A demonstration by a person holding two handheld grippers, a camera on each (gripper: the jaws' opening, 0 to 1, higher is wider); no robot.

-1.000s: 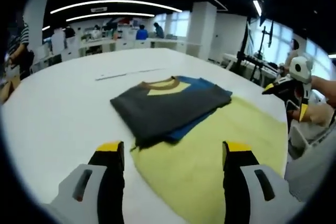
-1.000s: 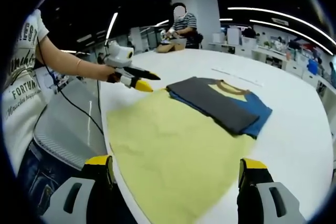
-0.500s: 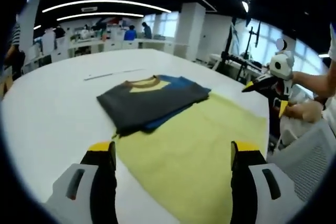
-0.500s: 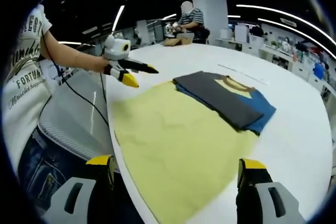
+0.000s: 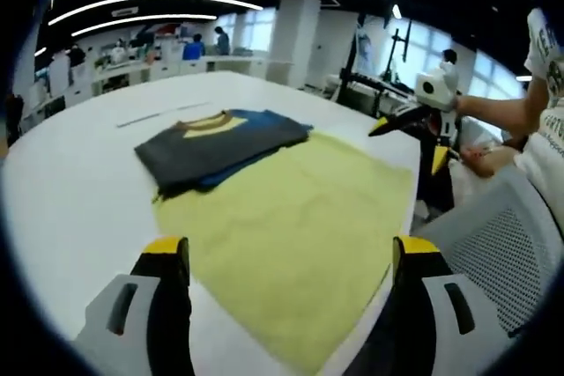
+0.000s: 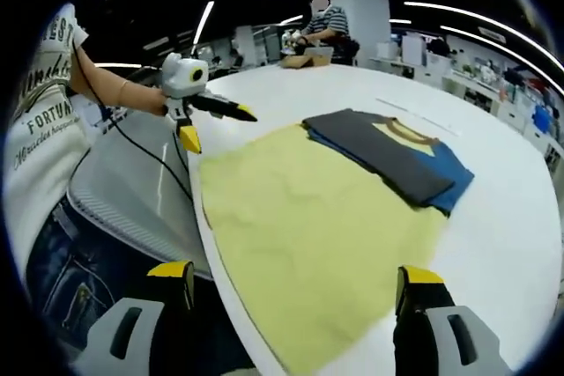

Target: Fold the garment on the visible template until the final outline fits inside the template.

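A folded garment (image 5: 216, 145), dark grey over blue with a yellow patch and a brown collar, lies at the far end of the yellow template sheet (image 5: 300, 226). Part of it rests on the sheet and part on the white table. My left gripper (image 5: 289, 257) is open over the sheet's near corner with nothing between its jaws. The right gripper (image 5: 405, 143) hovers open at the table edge on the right. From the other side, the garment (image 6: 392, 160) lies beyond the template (image 6: 308, 217). My right gripper (image 6: 295, 277) is open and empty. The left gripper (image 6: 220, 129) is held open above the sheet's left corner.
The round white table (image 5: 79, 191) extends far beyond the sheet. A thin pale strip (image 5: 163, 114) lies behind the garment. A grey mesh chair (image 5: 502, 253) stands at the table edge beside the person holding the grippers. A person in a striped shirt (image 6: 322, 28) stands at the far side.
Both views have drawn back and swung, so the garment and template sit further off. The garment itself has not moved. Each gripper stays open and has drifted towards the table edge.
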